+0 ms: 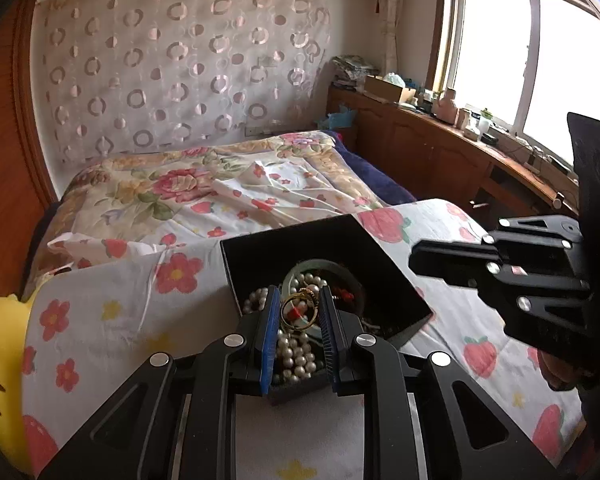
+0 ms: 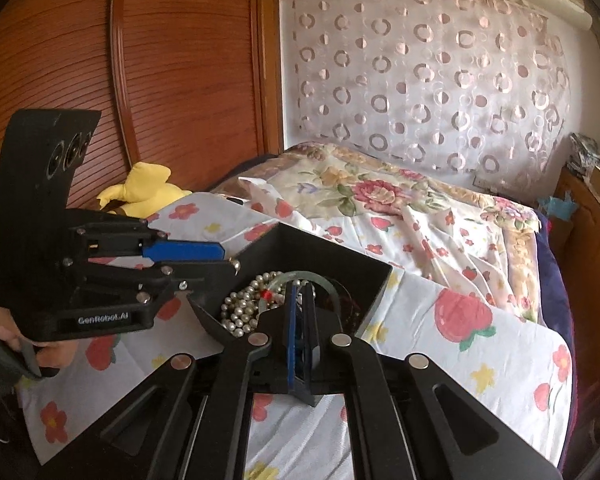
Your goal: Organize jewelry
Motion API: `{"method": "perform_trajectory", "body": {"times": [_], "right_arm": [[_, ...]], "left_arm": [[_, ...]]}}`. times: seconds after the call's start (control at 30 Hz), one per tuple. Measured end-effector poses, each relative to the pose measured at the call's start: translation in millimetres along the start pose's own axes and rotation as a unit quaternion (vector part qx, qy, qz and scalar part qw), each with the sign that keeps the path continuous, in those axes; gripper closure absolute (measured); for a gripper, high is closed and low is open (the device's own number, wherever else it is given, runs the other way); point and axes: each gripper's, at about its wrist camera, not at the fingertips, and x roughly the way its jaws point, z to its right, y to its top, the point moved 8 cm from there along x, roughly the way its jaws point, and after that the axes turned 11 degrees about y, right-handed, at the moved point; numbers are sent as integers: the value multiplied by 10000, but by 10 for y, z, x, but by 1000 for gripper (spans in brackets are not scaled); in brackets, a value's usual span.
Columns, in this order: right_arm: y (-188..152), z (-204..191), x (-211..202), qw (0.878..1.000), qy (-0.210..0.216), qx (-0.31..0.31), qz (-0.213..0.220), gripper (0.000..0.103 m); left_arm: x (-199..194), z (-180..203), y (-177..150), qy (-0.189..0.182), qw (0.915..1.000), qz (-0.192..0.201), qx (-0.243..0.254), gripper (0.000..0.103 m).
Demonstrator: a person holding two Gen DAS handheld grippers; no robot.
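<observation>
Jewelry fills a black box (image 1: 256, 258) on the bed (image 1: 100, 320), with pearl strands (image 1: 296, 354) heaped inside; the left gripper (image 1: 299, 312) pinches a gold ring (image 1: 298, 308) between its blue pads, just above the pearls. Beside it, the right gripper (image 2: 300, 320) hangs over the box with its jaws pressed together, empty.

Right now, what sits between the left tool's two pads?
A gold ring, held between the left tool pads above the pearls in the black box; left wrist view shows it.
</observation>
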Motion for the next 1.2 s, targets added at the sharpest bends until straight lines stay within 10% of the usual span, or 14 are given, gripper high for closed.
{"method": "perform_trajectory", "body": {"times": [0.43,0.77,1.0,1.2], "right_arm": [[-130,95,-46,9998,-119,174,19,99],[-229,47,-141,9991,-170,373,120,98],[-319,-128,-403,9971,-349,546,404,48],[-416,-353,-767,9917,-802,681,743,18]], "left_arm": [[335,63,135,123,9999,-114,1,84],[97,-36,28,467,9987,-4,-203,34],[-384,-71,-169,869,9952,219,-397,8],[-961,-40,-369,1080,9913,570,-485,8]]}}
